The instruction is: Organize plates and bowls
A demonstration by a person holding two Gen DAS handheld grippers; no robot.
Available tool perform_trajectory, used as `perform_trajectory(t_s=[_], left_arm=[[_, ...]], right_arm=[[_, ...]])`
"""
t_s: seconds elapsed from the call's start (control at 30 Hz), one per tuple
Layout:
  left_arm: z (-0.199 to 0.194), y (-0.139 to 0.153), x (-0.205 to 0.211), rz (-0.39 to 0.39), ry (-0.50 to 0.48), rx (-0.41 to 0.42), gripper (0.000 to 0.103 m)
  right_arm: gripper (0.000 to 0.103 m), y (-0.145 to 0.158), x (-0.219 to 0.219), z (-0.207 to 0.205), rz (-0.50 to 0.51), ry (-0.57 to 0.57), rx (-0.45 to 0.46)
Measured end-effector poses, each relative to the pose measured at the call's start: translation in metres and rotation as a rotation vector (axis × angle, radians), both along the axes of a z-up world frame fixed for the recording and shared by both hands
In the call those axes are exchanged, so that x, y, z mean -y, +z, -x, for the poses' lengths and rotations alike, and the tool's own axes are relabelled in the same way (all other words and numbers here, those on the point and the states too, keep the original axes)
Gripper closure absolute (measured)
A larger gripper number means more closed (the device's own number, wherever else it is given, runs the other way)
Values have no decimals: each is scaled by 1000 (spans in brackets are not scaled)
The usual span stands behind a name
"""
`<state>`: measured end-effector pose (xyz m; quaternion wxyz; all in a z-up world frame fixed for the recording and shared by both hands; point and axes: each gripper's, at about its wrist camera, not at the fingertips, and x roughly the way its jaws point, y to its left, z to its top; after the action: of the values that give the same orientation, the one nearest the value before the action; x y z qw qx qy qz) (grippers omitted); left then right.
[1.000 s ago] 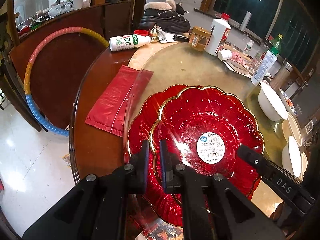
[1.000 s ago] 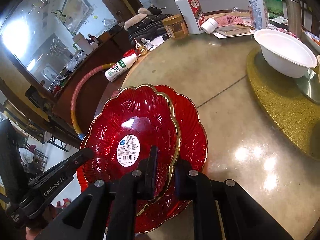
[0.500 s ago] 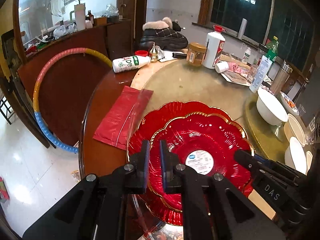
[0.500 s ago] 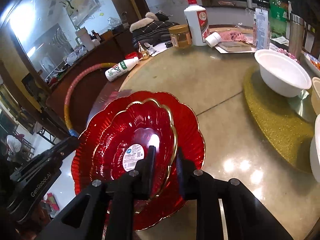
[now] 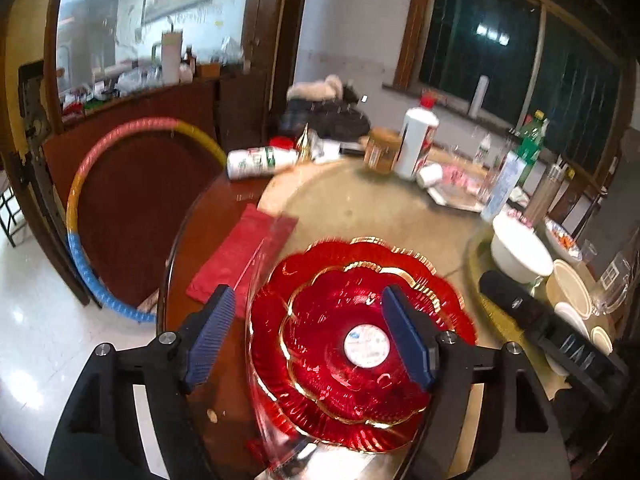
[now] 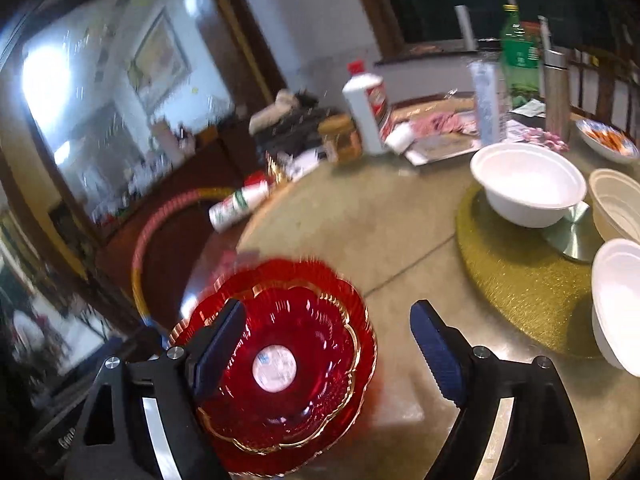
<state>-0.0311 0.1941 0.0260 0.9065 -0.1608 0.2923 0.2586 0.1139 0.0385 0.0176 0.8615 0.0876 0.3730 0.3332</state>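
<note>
Two red scalloped plates with gold rims lie stacked on the round table, the smaller plate with a white round sticker resting on the larger plate. The stack shows in the right wrist view too. My left gripper is open and empty, raised above the stack. My right gripper is open and empty, also above the stack's right side. White bowls stand on a gold mat to the right.
A red packet lies left of the plates. Bottles, a jar and a white bottle crowd the table's far side. More bowls and a glass stand at the right. A hoop leans by the table's left edge.
Both grippers opened and let go of the smaller plate, which now lies on the larger one. Both grippers have pulled up and back.
</note>
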Motion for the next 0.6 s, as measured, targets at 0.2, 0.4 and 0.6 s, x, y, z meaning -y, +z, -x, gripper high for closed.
perform_trajectory(t_s=[0.2, 0.4, 0.6], left_arm=[[-2, 17, 30, -76, -82, 73, 20], [-25, 18, 64, -58, -212, 63, 20], [-65, 11, 111, 9, -367, 13, 20]], right_arm=[[0, 26, 48, 3, -178, -87, 29], [0, 36, 102, -1, -217, -152, 15], [0, 25, 176, -9, -202, -252, -70]])
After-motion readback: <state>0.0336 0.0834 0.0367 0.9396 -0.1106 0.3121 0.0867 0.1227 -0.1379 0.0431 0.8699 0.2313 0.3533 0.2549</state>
